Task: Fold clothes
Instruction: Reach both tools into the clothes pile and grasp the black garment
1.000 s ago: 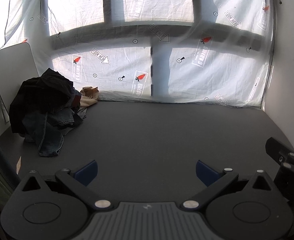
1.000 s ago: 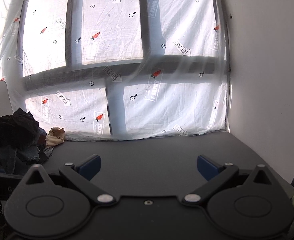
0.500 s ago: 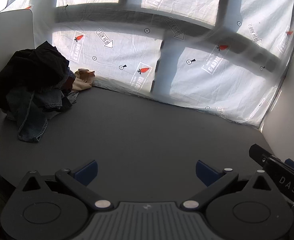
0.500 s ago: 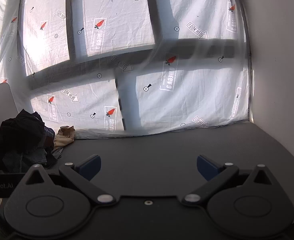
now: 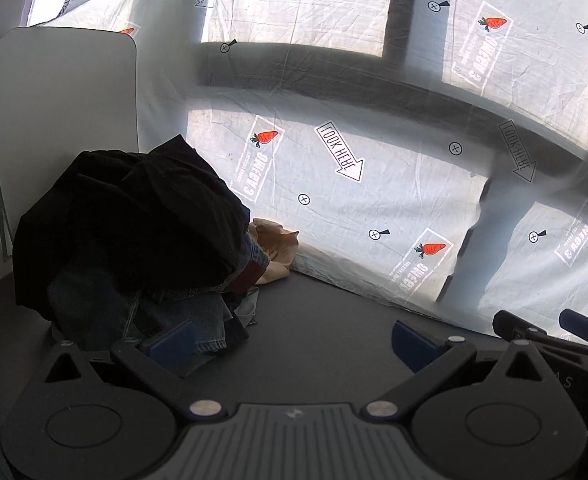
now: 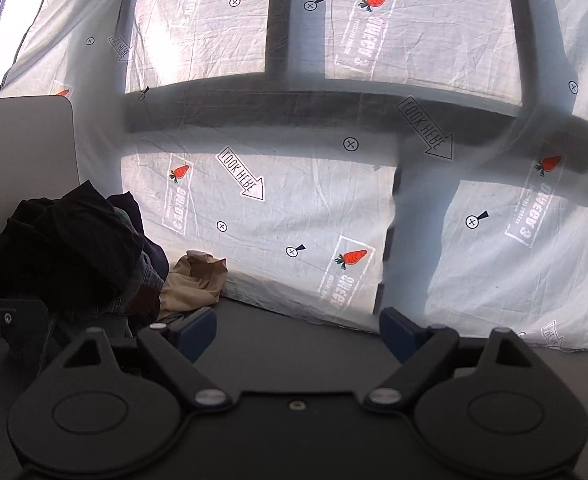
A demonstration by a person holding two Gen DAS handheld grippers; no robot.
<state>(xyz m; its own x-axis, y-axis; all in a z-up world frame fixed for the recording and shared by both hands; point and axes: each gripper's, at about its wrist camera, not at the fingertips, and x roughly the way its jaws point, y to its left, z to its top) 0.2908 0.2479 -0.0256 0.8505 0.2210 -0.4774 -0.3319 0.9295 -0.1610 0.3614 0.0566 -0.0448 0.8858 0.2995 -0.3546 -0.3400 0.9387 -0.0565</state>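
A heap of dark clothes (image 5: 133,232) lies at the far left of the dark grey table (image 5: 334,320), with blue jeans (image 5: 197,324) at its base and a tan garment (image 5: 277,248) behind it. My left gripper (image 5: 289,344) is open and empty, its left finger close in front of the jeans. My right gripper (image 6: 298,332) is open and empty, further right of the heap (image 6: 69,256); the tan garment (image 6: 197,276) shows beyond its left finger. The right gripper's tip also shows at the right edge of the left wrist view (image 5: 554,332).
A translucent printed sheet (image 5: 374,160) hangs along the table's far edge. A white panel (image 5: 65,120) stands behind the heap at the left. The left gripper's body shows at the left edge of the right wrist view (image 6: 1,320).
Both grippers have moved left and forward toward the heap, which now looks much larger. Both stay open and empty.
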